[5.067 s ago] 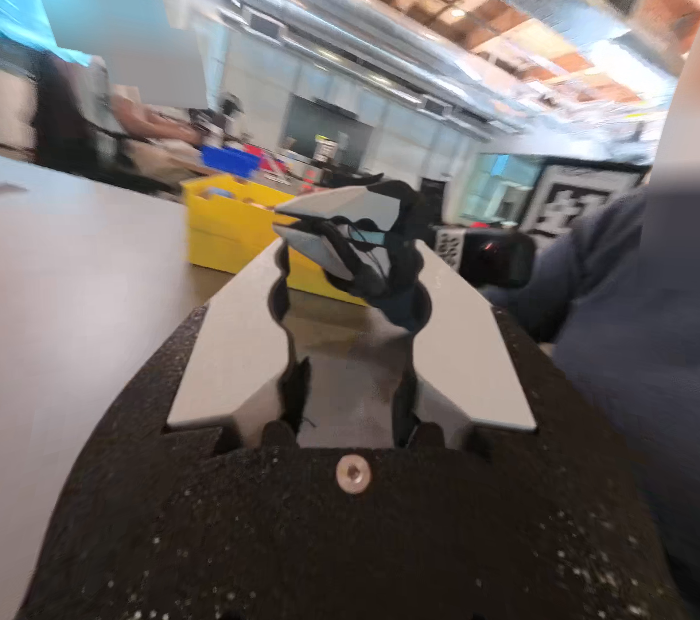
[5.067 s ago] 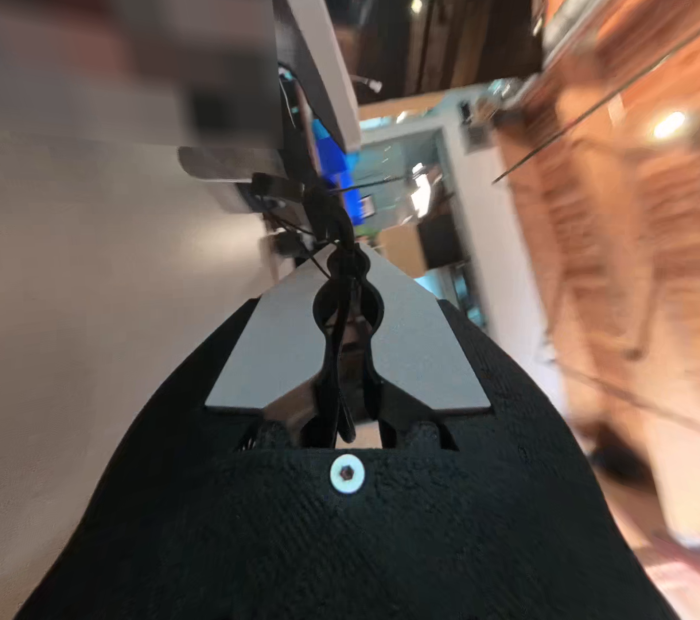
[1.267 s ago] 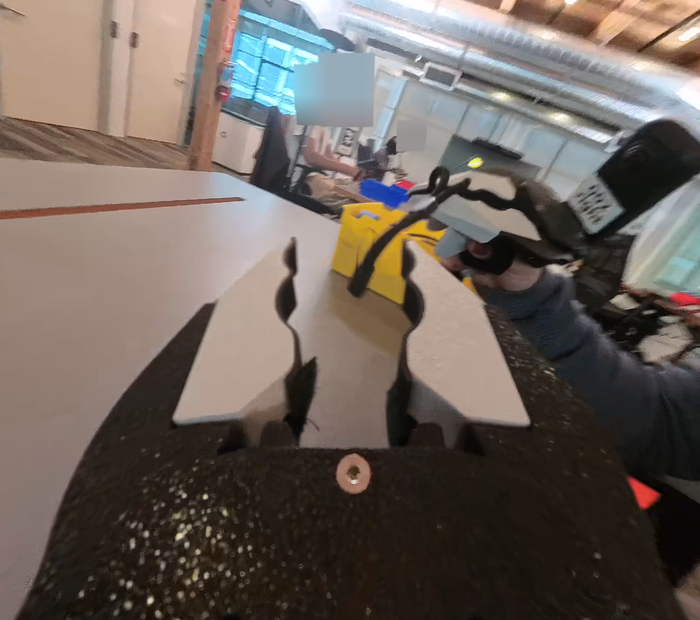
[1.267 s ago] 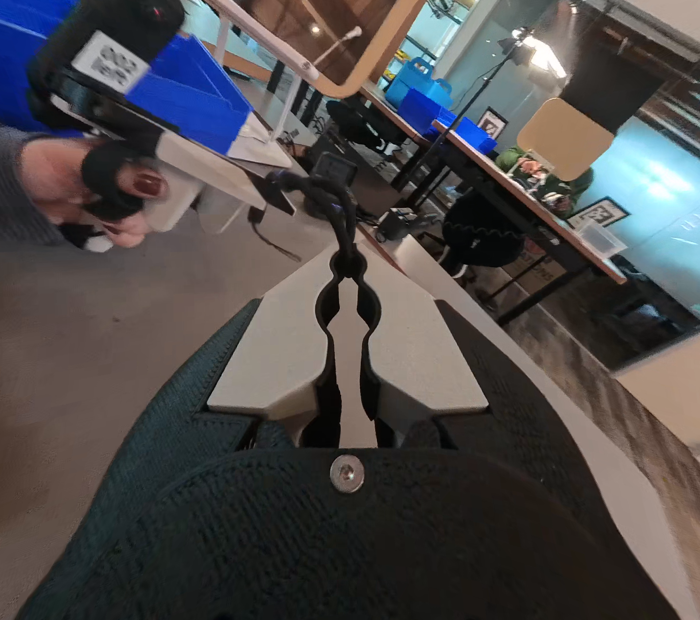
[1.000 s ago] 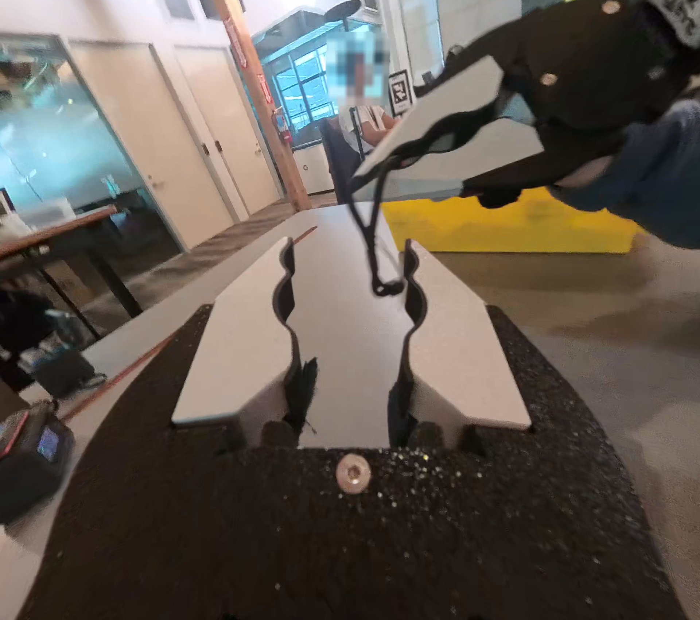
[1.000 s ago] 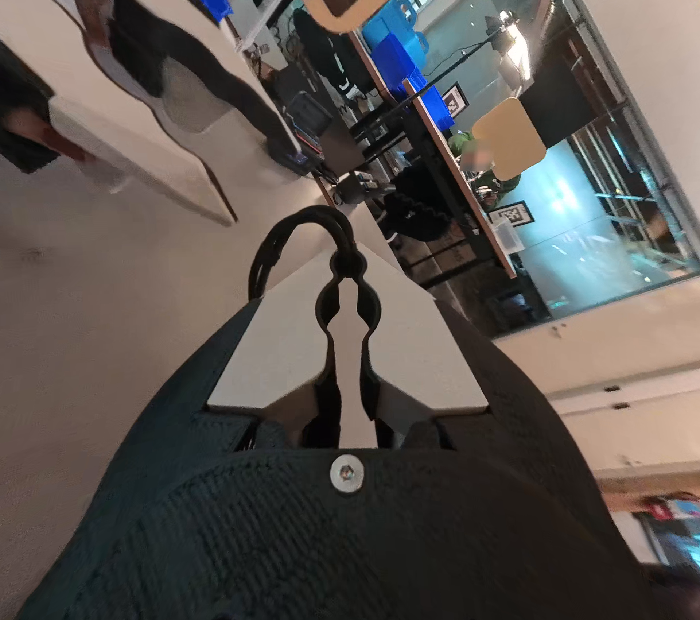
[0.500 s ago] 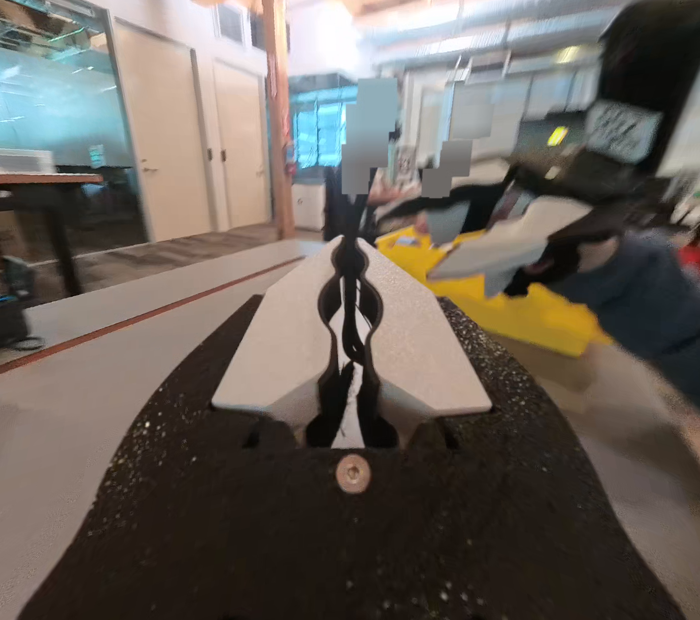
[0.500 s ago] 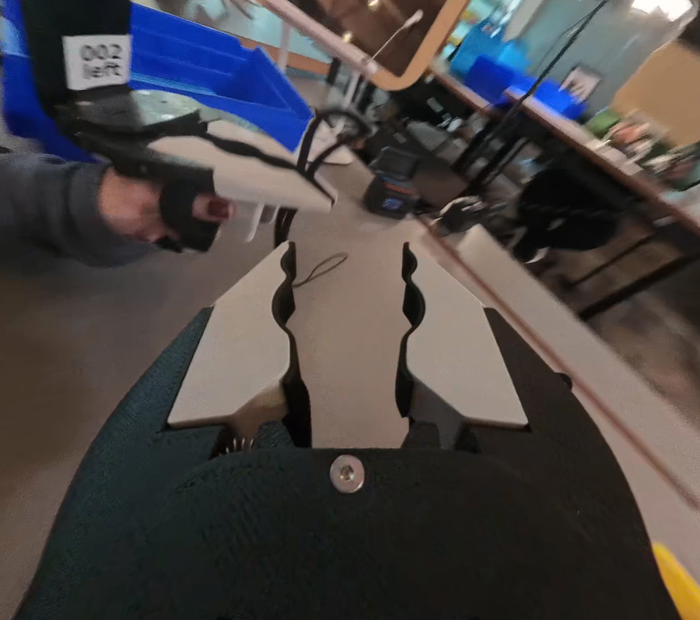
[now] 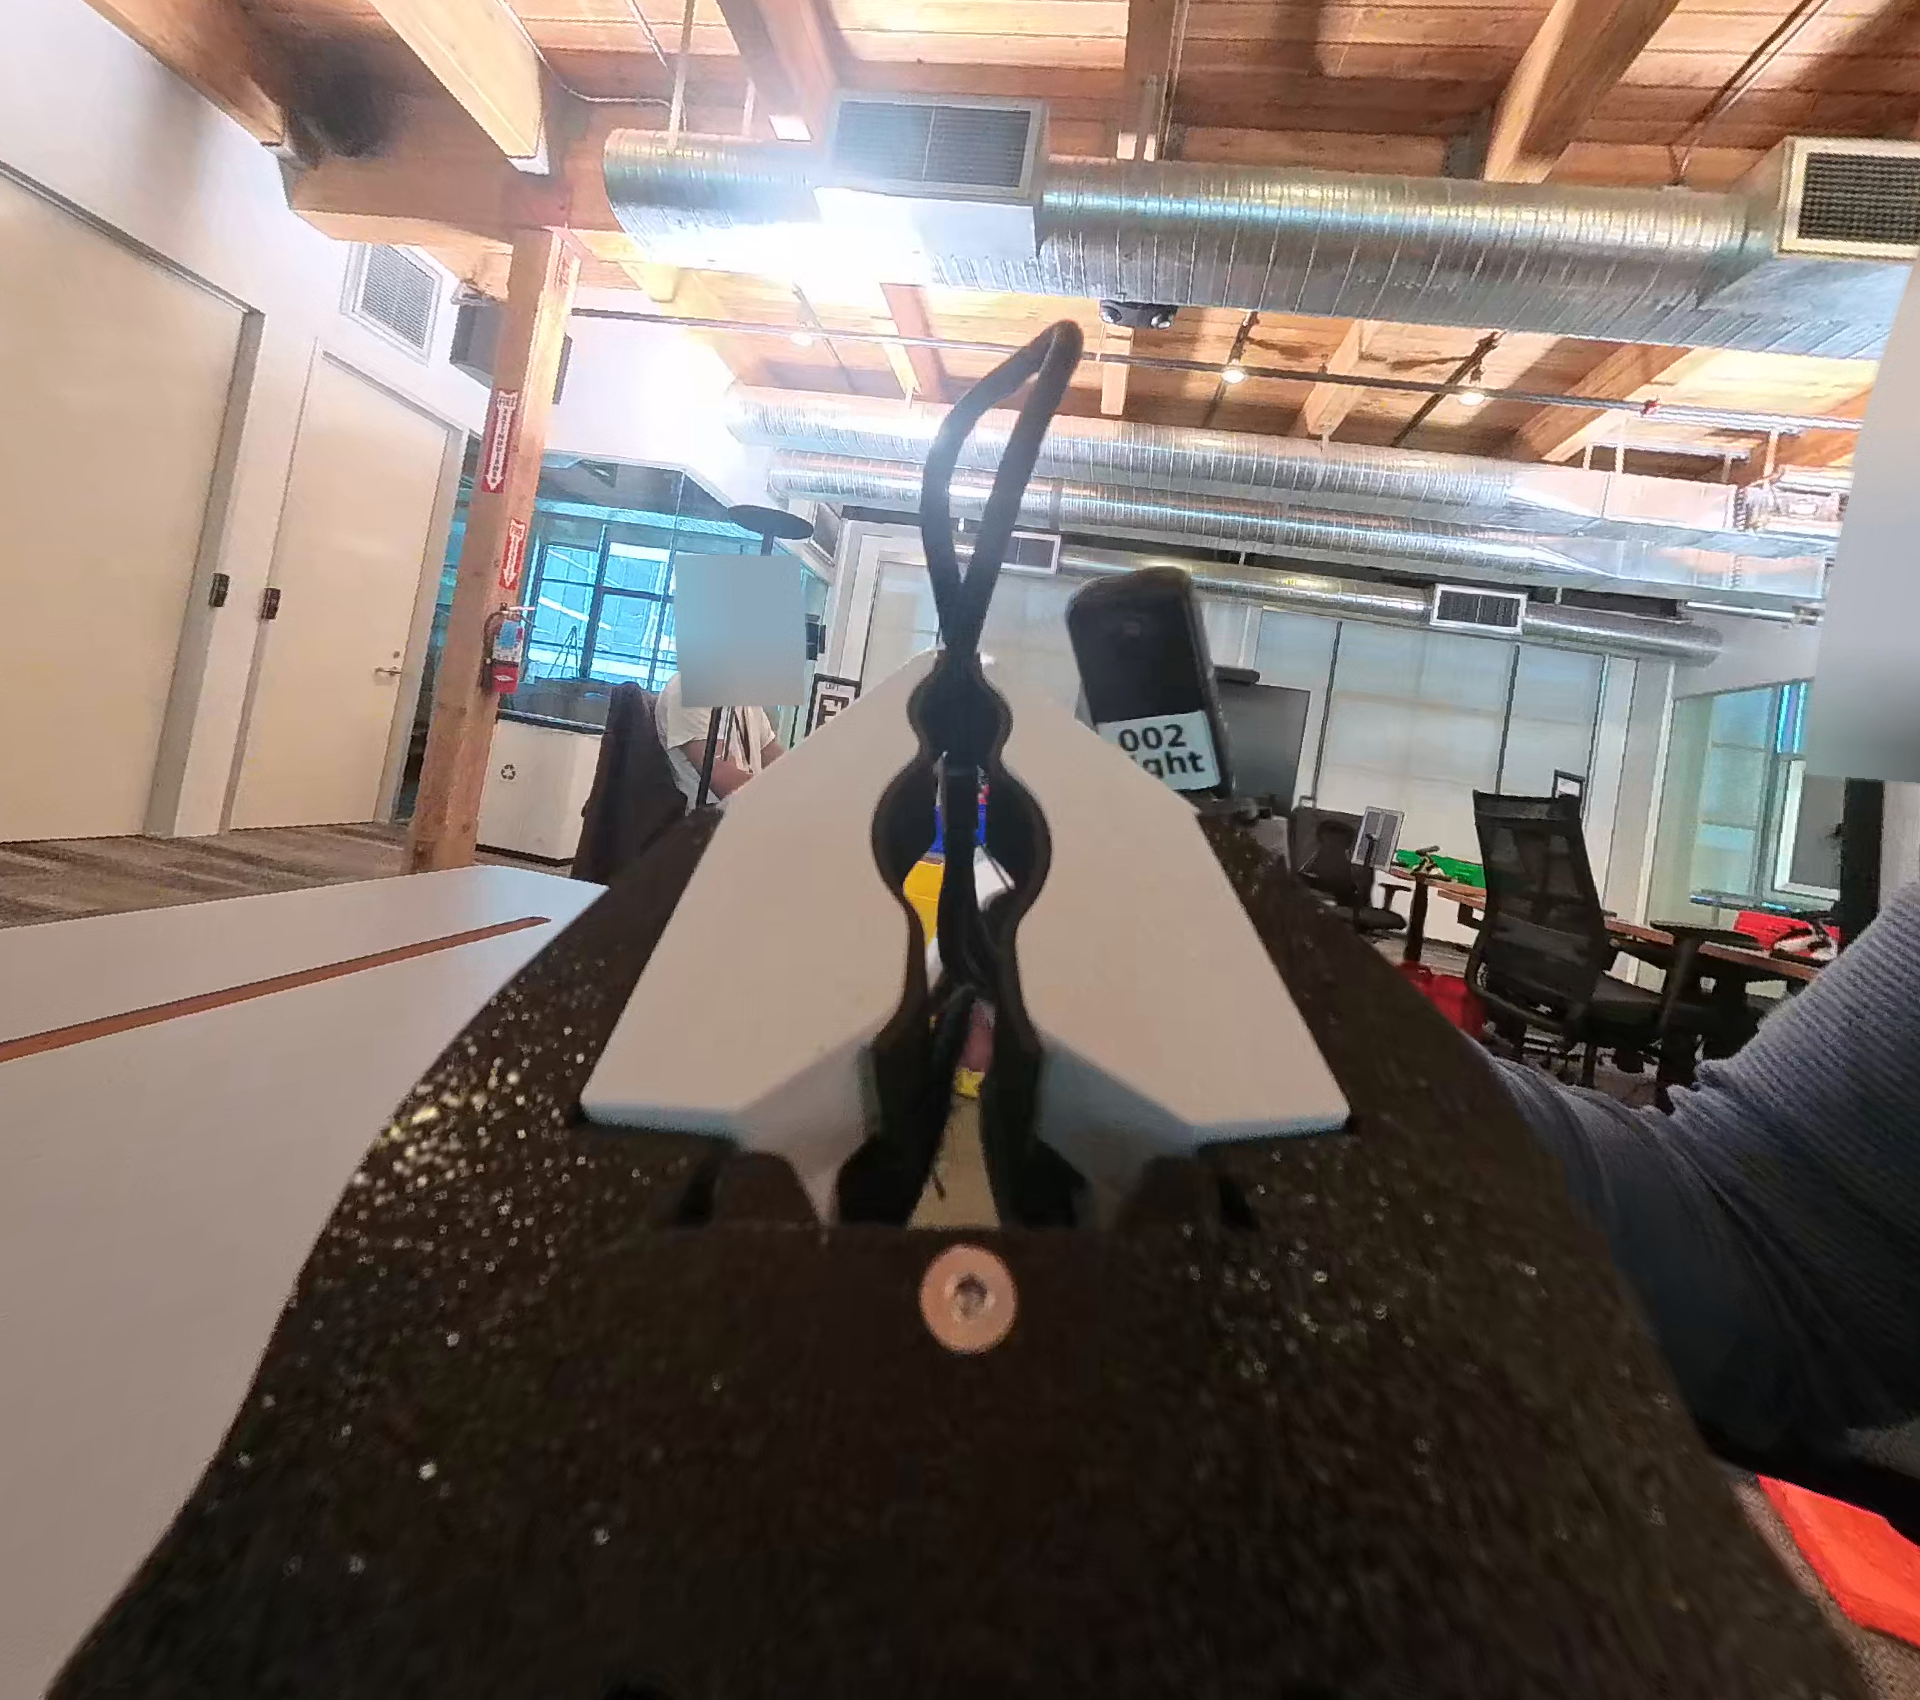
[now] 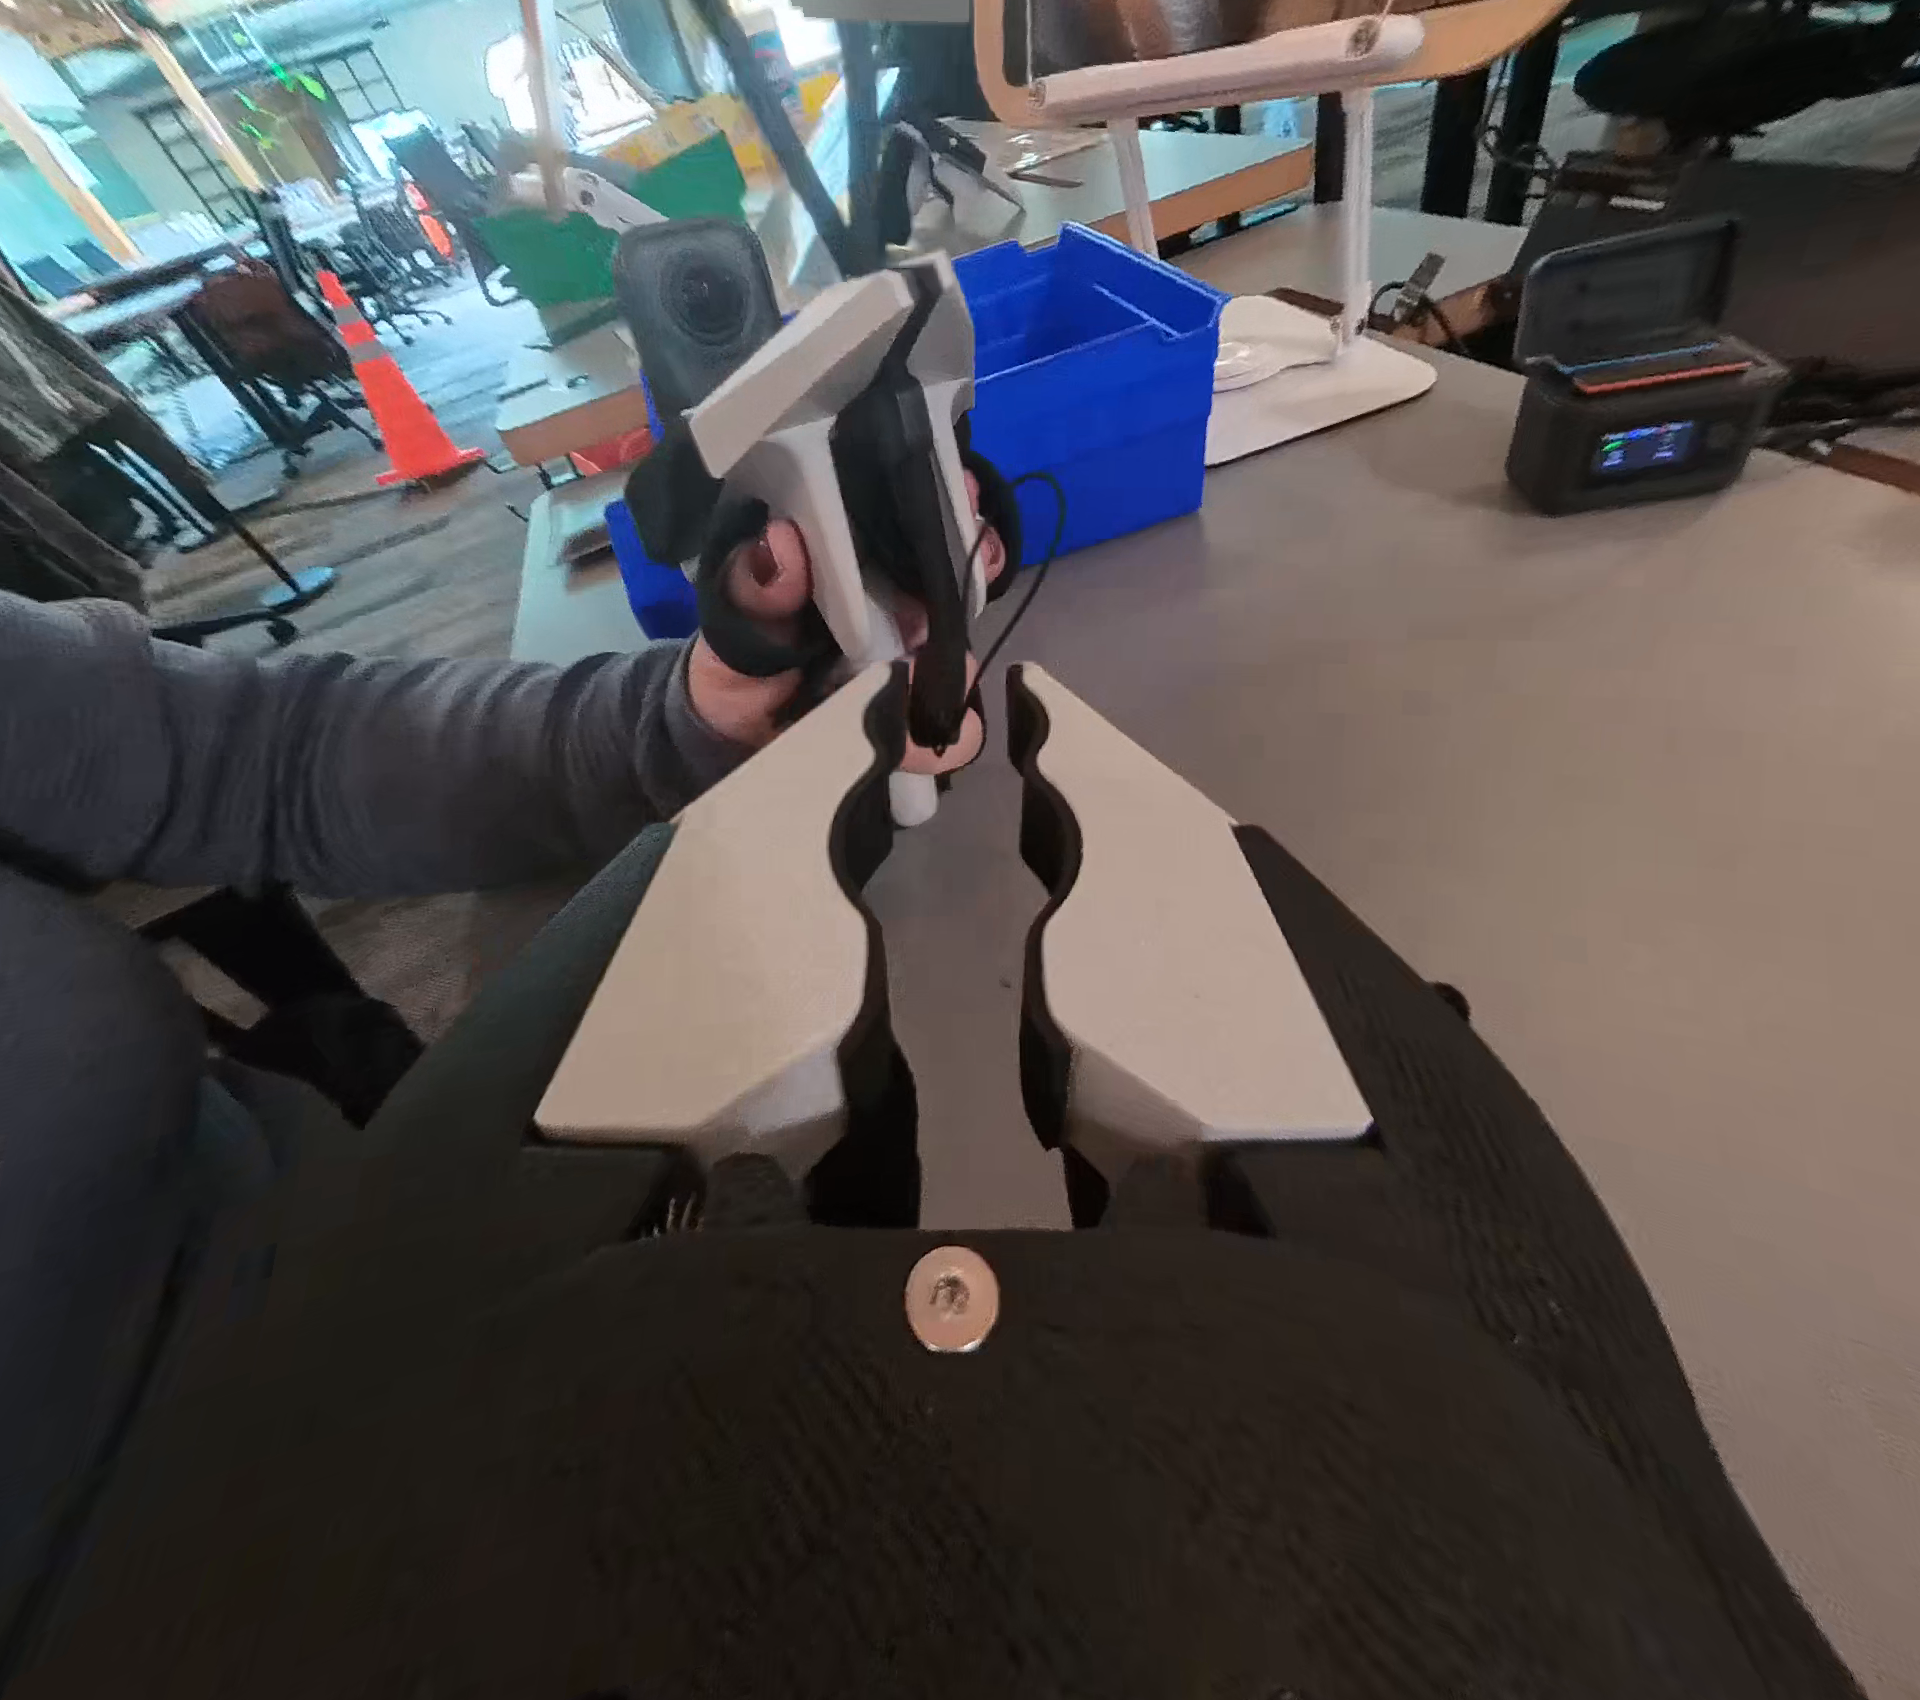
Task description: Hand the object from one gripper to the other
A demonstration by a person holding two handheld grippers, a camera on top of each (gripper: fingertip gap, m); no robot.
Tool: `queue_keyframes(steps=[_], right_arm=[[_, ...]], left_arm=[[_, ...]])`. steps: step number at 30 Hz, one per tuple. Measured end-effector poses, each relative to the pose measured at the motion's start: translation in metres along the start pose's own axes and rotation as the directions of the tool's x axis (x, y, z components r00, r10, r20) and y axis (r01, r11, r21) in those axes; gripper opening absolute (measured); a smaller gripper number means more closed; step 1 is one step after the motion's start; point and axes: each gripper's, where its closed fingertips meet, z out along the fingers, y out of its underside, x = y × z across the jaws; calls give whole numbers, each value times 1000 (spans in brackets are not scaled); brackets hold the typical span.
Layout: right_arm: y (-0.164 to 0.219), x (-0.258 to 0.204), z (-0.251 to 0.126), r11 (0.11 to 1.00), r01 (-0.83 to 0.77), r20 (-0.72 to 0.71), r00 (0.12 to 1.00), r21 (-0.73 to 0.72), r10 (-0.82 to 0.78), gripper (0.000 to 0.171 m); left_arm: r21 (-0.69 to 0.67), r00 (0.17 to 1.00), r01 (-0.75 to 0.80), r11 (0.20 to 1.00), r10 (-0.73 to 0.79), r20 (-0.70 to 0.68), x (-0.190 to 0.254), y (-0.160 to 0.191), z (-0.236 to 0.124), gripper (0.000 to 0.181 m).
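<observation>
A black cord loop is pinched between the shut fingers of my left gripper, and its loop stands up above the tips. In the right wrist view the left gripper is held upright by a hand. The cord hangs below it and also arches up behind it. My right gripper is open and holds nothing. The cord's lower end hangs right at the gap between its fingertips. The right gripper's black camera body shows behind the left fingers.
A grey table lies under both grippers. On it are a blue bin, a white stand with a wooden-framed panel and a black case with a small screen. A sleeved arm comes in from the left. An orange cone stands on the floor behind.
One second ago the right gripper held the cord and the left was open. The left then shut on it and the right opened. The left gripper now points upward with the cord.
</observation>
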Motion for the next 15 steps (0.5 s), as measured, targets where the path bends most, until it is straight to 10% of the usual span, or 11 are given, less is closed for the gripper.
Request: queue_keyframes(steps=[1,7,15], right_arm=[[0,-1,0,1000,10,-2,1000,-3,-10,17],[-1,-2,1,995,100,-43,994,-23,-101,5],[-29,36,-47,962,257,-374,887,-93,-273,5]], left_arm=[[6,1000,11,1000,-11,0,-1,-1,0,0],[11,998,62,998,-62,-2,-6,-1,-3,0],[-48,982,95,994,-86,168,-38,10,-6,88]])
